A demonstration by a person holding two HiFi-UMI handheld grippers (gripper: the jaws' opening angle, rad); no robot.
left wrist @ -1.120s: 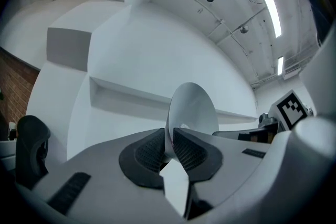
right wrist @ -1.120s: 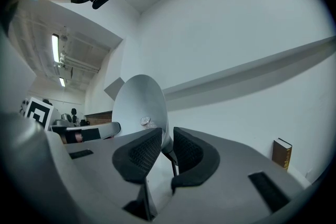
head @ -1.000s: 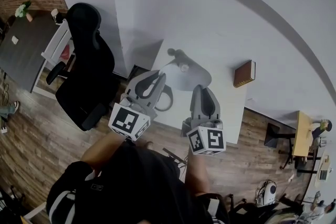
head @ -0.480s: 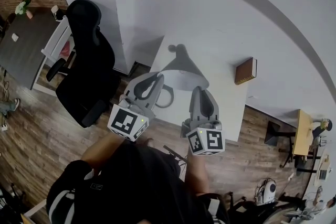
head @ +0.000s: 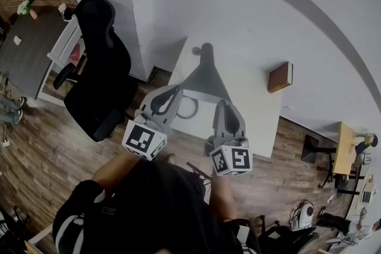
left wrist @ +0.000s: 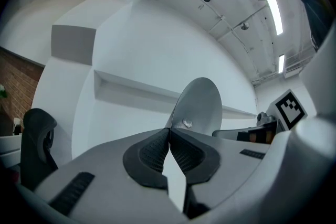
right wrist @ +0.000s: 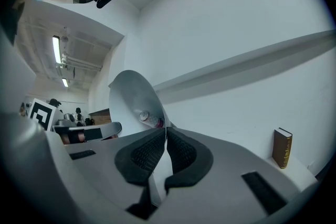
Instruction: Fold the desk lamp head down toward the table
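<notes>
A grey desk lamp with a cone-shaped head [head: 204,79] stands on the white table [head: 255,116]. In the head view the cone's outer side faces up, its narrow neck toward the wall. My left gripper [head: 178,91] grips the head's near-left rim, and my right gripper [head: 225,105] its near-right rim. The left gripper view shows the left gripper [left wrist: 168,131] pinching the thin edge of the lamp head [left wrist: 198,105], bulb visible inside. The right gripper view shows the right gripper [right wrist: 166,130] pinching the lamp head [right wrist: 131,98] likewise. Both pairs of jaws have just been closing on that rim.
A brown book [head: 278,77] stands at the table's right end, also the book [right wrist: 282,148] in the right gripper view. A grey ring [head: 188,107] lies on the table by the left gripper. A black office chair [head: 98,68] stands left of the table. A white wall backs it.
The lamp head has tipped over: its open face with the bulb pointed up before, now its outer cone shows. Both grippers have sunk slightly with the rim.
</notes>
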